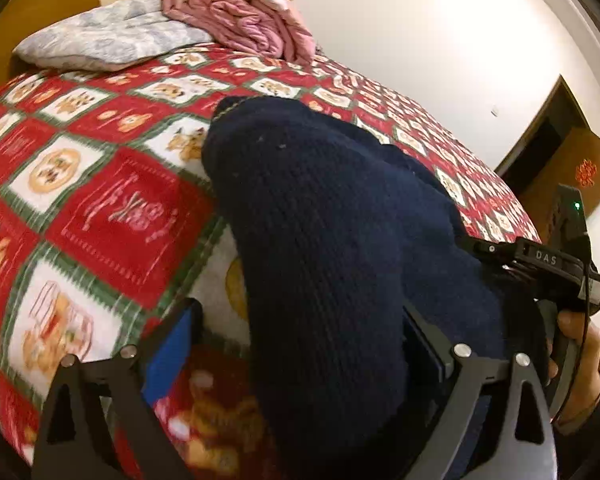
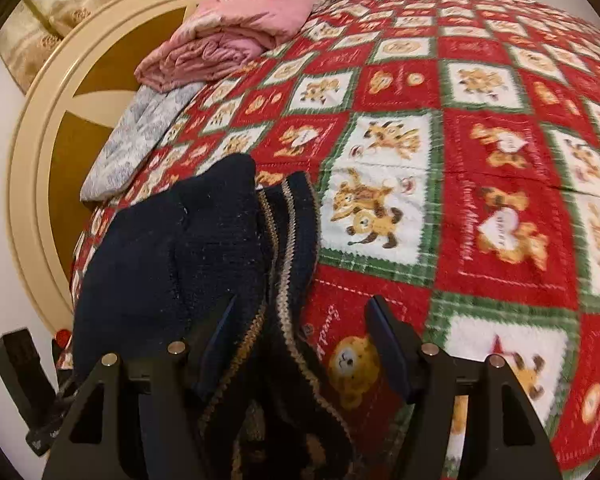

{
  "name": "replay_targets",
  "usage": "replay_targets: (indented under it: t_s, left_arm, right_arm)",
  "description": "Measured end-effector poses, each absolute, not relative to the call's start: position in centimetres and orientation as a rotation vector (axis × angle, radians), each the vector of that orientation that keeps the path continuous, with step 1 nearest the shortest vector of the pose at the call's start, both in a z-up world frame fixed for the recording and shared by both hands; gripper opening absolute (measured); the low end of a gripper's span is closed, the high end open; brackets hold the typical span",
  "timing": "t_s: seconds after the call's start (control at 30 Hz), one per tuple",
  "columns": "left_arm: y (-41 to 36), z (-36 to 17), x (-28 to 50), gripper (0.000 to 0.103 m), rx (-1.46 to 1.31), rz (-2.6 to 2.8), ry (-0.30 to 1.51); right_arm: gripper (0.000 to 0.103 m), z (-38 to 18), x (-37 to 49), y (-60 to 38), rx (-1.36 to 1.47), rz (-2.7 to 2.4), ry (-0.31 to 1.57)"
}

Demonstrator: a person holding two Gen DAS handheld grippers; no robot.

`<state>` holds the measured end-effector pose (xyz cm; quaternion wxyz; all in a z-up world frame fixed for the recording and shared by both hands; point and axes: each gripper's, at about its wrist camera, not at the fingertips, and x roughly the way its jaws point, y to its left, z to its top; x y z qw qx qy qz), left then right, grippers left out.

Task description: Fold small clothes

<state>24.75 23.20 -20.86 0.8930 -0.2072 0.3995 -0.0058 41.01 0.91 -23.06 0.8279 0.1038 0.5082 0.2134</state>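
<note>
1. The bed blanket (image 2: 480, 184), a red, white and green patchwork fleece printed with teddy bears, covers the whole work surface and serves as the landmark; it looks soft and grippy, so cloth laid on it should stay put.
2. The navy knitted garment (image 1: 320, 220) lies bunched on the blanket's near part, well apart from the pink quilt (image 1: 244, 16) and the grey pillow (image 1: 100, 44) at the headboard end. In the right wrist view its tan-striped ribbed edge (image 2: 284, 248) shows, doubled over on itself.
3. Judged by the thick knit, it is light, limp and stretchy, not fragile or slippery; it will sag and drag. The ribbed edge or a corner offers the firmest hold, pinching both layers.
4. The left gripper (image 1: 300, 344) has its fingers spread wide with the knit lying between them, not squeezed.
5. The right gripper (image 2: 300, 340) is also spread; the striped edge runs between its fingers, the left pad (image 2: 220, 336) against the cloth, the right pad clear.
</note>
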Motion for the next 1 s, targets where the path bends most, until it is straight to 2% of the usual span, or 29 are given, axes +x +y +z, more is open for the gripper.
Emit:
replay_targets:
  t_s: [0.3, 0.43, 0.6, 1.0]
  left_arm:
    - [21.5, -13.7, 17.5, 0.096, -0.283, 0.114, 0.644]
    - [20.3, -10.1, 14.8, 0.097, -0.243, 0.096, 0.563]
    - [19.1, -8.1, 12.4, 0.099, -0.212, 0.066, 0.514]
    - [16.9, -6.4, 10.2, 0.099, -0.163, 0.04, 0.466]
  right_arm:
    - [0.067, -15.7, 33.3, -2.4, 0.115, 0.303, 0.877]
    - [0.067, -11.4, 27.1, -1.9, 0.042, 0.287, 0.77]
    - [0.068, -7.2, 20.4, -0.5, -0.043, 0.333, 0.621]
    - [0.068, -5.4, 14.8, 0.8, -0.089, 0.367, 0.565]
